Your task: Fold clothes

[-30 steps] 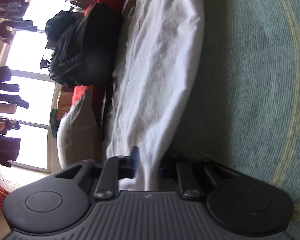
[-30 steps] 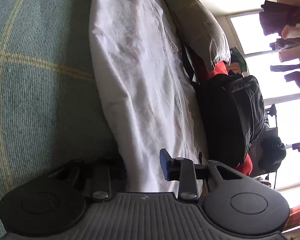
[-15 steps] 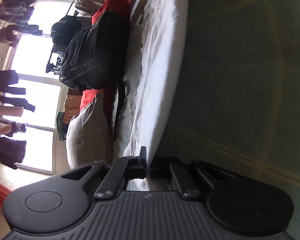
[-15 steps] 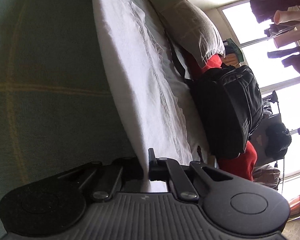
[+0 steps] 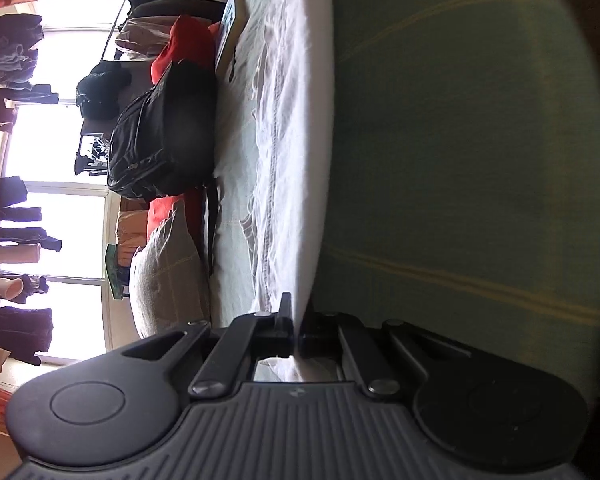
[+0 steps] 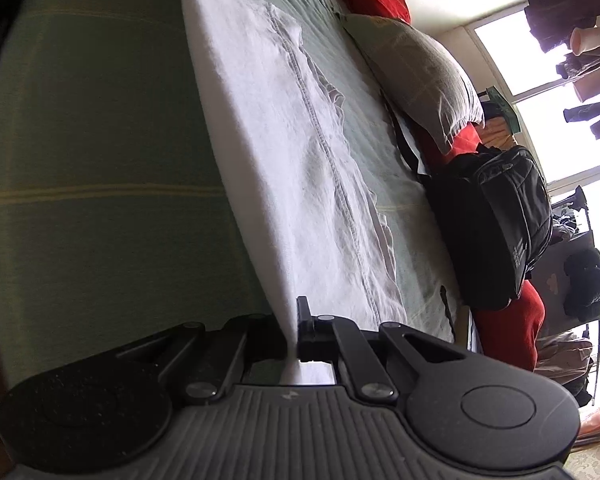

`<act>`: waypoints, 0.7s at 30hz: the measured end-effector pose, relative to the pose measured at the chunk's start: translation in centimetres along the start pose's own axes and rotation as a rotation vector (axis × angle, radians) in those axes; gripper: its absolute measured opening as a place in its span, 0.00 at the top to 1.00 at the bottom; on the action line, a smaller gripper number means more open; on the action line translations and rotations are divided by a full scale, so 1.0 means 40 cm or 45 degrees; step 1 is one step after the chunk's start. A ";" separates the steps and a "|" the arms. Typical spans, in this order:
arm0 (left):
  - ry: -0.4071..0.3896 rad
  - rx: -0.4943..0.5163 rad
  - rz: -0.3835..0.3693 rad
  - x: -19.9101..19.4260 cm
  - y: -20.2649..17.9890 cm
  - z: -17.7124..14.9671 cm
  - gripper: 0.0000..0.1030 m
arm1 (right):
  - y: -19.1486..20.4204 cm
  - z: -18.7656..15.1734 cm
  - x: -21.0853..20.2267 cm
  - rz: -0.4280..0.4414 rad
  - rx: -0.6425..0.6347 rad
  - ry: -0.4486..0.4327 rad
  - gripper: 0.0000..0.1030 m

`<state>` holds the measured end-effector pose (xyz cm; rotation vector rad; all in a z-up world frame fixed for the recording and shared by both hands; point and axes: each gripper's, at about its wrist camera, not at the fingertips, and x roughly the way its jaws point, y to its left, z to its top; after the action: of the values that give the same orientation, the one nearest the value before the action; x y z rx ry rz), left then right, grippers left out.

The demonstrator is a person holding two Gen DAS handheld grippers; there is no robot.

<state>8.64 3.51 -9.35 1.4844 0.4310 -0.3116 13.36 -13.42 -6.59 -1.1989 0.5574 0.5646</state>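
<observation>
My left claw (image 5: pixel 296 336) and right claw (image 6: pixel 292 336) (right just clamped) now pinch the white garment (image 5: pixel 296 128), its edge lifted taut off the bed (image 5: pixel 460 160), fold begun.

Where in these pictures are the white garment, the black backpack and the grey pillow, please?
white garment (image 6: pixel 284 152): right wrist view, on its flat middle.
black backpack (image 6: pixel 496 224): right wrist view, on its front panel.
grey pillow (image 6: pixel 420 72): right wrist view, on its broad side.
</observation>
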 end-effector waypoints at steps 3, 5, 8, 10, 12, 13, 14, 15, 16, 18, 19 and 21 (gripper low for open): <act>0.001 0.006 -0.011 -0.053 -0.037 0.001 1.00 | 0.052 -0.009 -0.053 0.014 -0.014 -0.006 0.95; 0.003 -0.001 -0.024 -0.081 -0.057 0.001 1.00 | 0.082 -0.015 -0.081 0.025 -0.027 -0.009 0.95; 0.003 -0.030 -0.037 -0.104 -0.073 0.000 1.00 | 0.113 -0.021 -0.107 0.034 -0.039 -0.012 0.95; -0.003 -0.058 -0.048 -0.113 -0.077 -0.001 1.00 | 0.123 -0.025 -0.111 0.048 -0.032 -0.011 0.95; -0.010 -0.063 -0.074 -0.114 -0.082 -0.002 0.99 | 0.132 -0.028 -0.112 0.064 -0.024 -0.006 0.94; -0.014 -0.062 -0.092 -0.115 -0.085 -0.004 0.99 | 0.135 -0.029 -0.110 0.077 -0.018 -0.001 0.94; -0.019 -0.072 -0.132 -0.118 -0.084 -0.006 0.99 | 0.137 -0.030 -0.108 0.094 -0.012 0.004 0.92; -0.024 -0.083 -0.173 -0.123 -0.083 -0.008 0.97 | 0.136 -0.032 -0.107 0.121 -0.002 0.011 0.90; -0.033 -0.099 -0.213 -0.135 -0.081 -0.012 0.92 | 0.133 -0.036 -0.107 0.154 0.016 0.018 0.84; -0.046 -0.146 -0.293 -0.162 -0.068 -0.034 0.89 | 0.124 -0.049 -0.111 0.217 0.056 0.035 0.76; -0.049 -0.187 -0.315 -0.178 -0.055 -0.050 0.89 | 0.118 -0.058 -0.116 0.238 0.071 0.042 0.72; -0.058 -0.324 -0.365 -0.211 -0.014 -0.087 0.89 | 0.096 -0.084 -0.140 0.261 0.112 0.042 0.61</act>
<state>0.60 6.41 -6.06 1.1656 0.6249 -0.4974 6.33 -16.22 -6.41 -1.0755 0.7315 0.6880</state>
